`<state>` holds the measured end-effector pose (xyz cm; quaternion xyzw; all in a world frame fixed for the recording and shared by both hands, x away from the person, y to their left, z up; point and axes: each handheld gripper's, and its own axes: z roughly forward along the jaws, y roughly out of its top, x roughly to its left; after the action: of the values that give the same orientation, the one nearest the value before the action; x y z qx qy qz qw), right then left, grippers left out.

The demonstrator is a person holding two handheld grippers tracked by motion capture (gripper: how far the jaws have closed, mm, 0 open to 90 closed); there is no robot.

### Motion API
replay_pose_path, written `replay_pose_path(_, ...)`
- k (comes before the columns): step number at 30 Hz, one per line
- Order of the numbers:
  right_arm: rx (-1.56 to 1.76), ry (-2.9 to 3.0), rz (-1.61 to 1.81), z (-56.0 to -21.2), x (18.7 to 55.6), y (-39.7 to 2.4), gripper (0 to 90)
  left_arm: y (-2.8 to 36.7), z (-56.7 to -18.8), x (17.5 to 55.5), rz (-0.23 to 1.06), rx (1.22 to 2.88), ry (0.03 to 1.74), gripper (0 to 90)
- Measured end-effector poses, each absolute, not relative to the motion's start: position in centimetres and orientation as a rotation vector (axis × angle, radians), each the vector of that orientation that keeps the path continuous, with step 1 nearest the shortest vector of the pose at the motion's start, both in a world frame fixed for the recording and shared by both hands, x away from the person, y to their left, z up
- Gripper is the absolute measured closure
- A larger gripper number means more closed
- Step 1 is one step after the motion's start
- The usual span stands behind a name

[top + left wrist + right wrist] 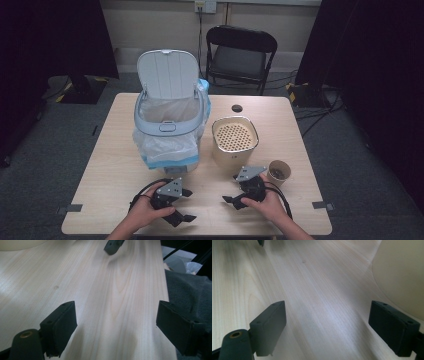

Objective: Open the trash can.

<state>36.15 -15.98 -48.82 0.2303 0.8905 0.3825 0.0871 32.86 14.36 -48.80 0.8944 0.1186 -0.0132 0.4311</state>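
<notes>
My left gripper (189, 205) lies low over the table's front edge, held by a hand, jaws wide apart and pointing right. In the left gripper view the left gripper (116, 312) has only bare wood between its pads. My right gripper (230, 187) sits at the front right, jaws pointing left toward the other one. The right gripper (327, 311) is open too, nothing between its pads. A cream container (235, 137) with a perforated top stands just behind the right gripper and shows as a pale wall (399, 272) in the right gripper view.
A white bin (170, 125) with a raised lid and a plastic liner stands at the middle left of the wooden table (110, 165). A brown paper cup (278, 172) with dark contents sits right of the right hand. A black folding chair (240, 52) stands behind the table.
</notes>
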Motion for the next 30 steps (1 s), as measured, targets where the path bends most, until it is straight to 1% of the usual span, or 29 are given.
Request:
replay_pose_path(1,0.686,2.654,1.139,-48.8,36.1,-16.1,14.1,14.4,-48.9,32.9,-0.014,2.238,0.294,16.3)
replay_pose_path(12,0.662,2.677,1.182,-47.3,35.4,-17.6,14.1,14.4,-49.9,32.8,0.029,2.265,0.273,16.3)
replay_pose_path(13,0.67,2.675,1.188,-47.3,35.3,-17.8,14.1,14.4,-49.9,32.8,0.039,2.289,0.264,16.3)
replay_pose_path(19,0.661,2.671,1.198,-46.4,34.9,-18.7,14.1,14.5,-50.1,32.9,0.049,2.279,0.249,15.2)
replay_pose_path(21,0.657,2.673,1.196,-46.3,34.9,-18.8,14.1,14.4,-50.0,32.7,0.079,2.298,0.235,15.1)
replay_pose_path(30,0.637,2.677,1.197,-44.8,34.8,-19.3,14.1,14.4,-50.1,32.8,0.074,2.292,0.223,14.3)
